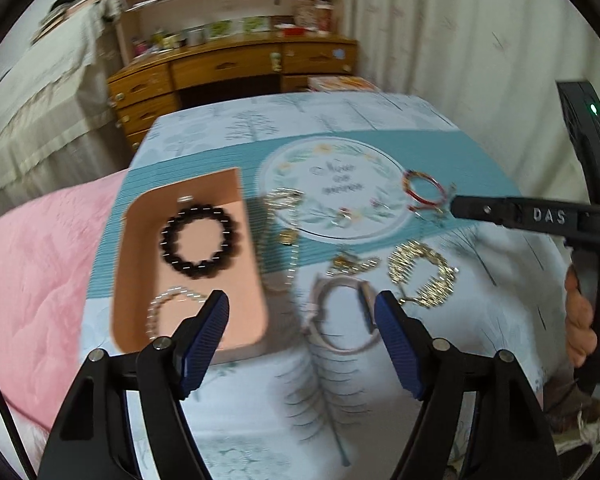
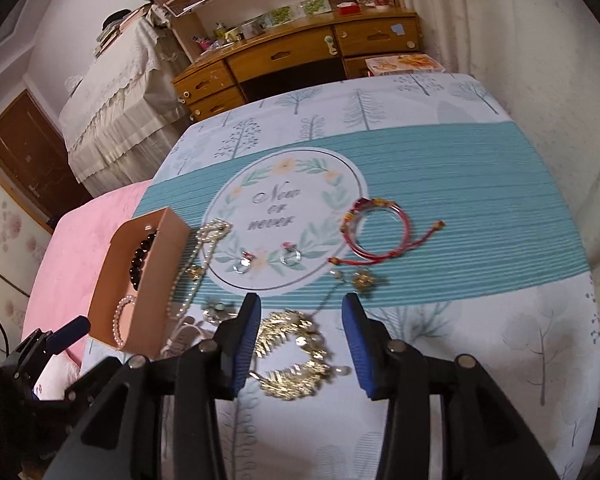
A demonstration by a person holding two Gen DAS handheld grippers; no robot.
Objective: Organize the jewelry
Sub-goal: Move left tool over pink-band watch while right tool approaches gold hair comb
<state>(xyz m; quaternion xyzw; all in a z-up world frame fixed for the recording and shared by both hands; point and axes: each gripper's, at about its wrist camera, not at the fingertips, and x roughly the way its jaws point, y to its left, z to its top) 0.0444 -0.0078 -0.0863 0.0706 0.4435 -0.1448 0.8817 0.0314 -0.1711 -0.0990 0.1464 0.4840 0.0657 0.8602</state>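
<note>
Left wrist view: left hand-held gripper [image 1: 302,312] open over a pink watch [image 1: 340,312]; box [image 1: 188,264] at left holds a black bracelet [image 1: 198,242].
Right wrist view: right hand-held gripper [image 2: 300,344] open, straddling a gold bracelet [image 2: 294,354]; rings [image 2: 266,262] and red bangle [image 2: 374,230] lie farther on the table [image 2: 480,200]

Parted right gripper [image 2: 300,340] above gold bracelet [image 2: 296,354] on tablecloth [image 2: 480,340]

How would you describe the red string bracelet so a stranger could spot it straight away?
Start at the white circle printed with words in the middle of the teal-striped tablecloth. Just off its right edge lies the red string bracelet. It is the only red loop, with loose knotted cord ends; the nearby pieces are gold, pearl or silver.
</note>
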